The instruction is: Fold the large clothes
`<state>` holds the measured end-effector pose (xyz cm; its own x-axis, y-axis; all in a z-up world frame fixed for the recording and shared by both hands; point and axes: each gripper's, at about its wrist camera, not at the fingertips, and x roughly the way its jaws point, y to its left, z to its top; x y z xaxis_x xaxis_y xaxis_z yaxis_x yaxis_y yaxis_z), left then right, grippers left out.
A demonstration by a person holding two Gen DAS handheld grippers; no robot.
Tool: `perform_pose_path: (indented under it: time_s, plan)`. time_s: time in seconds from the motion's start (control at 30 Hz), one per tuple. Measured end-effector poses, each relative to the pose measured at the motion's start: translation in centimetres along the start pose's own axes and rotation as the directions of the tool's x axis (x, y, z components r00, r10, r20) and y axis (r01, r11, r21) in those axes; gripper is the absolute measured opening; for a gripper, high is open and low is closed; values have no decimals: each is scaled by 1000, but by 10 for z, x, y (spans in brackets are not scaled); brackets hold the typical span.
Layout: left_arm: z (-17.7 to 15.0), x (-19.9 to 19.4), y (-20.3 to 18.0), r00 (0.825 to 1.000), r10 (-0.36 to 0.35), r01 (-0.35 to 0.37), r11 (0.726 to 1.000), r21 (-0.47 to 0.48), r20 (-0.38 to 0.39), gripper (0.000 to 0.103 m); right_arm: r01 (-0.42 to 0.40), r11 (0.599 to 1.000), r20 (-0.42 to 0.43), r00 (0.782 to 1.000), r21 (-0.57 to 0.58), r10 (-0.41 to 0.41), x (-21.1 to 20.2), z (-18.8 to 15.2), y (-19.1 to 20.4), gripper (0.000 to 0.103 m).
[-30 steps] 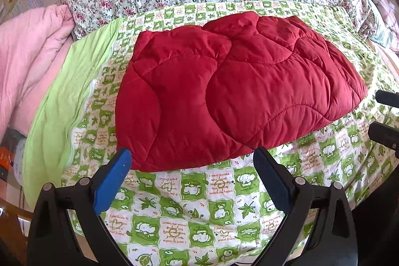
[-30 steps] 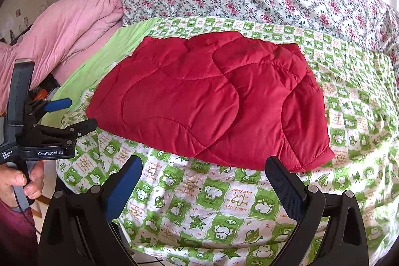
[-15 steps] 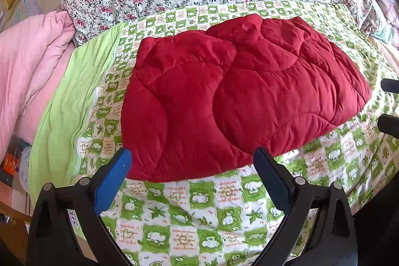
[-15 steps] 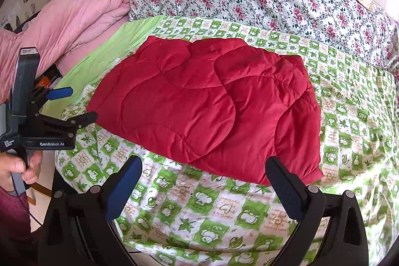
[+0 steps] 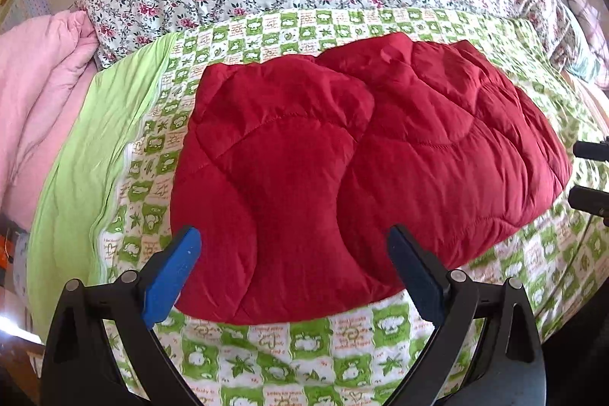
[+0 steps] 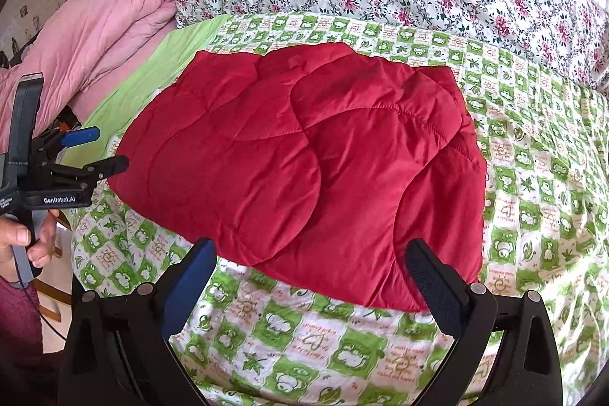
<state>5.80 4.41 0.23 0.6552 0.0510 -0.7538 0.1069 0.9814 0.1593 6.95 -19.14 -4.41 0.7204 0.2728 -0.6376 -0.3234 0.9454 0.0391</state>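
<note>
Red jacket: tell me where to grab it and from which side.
Take the red jacket by its near hem, one corner per gripper: the left gripper at the near-left corner, the right gripper at the near-right. Come in low from the near edge of the bed; the jacket lies flat, and that hem is the closest free edge.

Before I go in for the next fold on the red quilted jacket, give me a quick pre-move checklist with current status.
1. Left gripper open, empty: ok.
2. Right gripper open, empty: ok.
3. Red quilted jacket lying flat on the green patterned sheet: ok.
4. Near hem unobstructed for both grippers: ok.
5. Sleeves tucked in: cannot tell, none visible.
6. Pink comforter lies apart from the jacket: ok.
</note>
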Motion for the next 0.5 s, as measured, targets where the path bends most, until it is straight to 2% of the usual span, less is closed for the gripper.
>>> perform_pose_path:
  time_s: [0.17, 0.33, 0.5]
  plan:
    - [7, -1, -4, 997, 45, -48, 998, 50, 56, 99, 5, 1000, -16, 1000, -18, -6, 3, 10, -4, 100]
    - [15, 9, -6, 1000, 23, -22, 997, 80, -8, 99, -5, 999, -40, 999, -43, 3, 9, 21, -4, 100]
    - [20, 8, -8, 998, 65, -64, 993, 94, -5, 99, -19, 997, -62, 998, -75, 15, 10, 32, -1, 100]
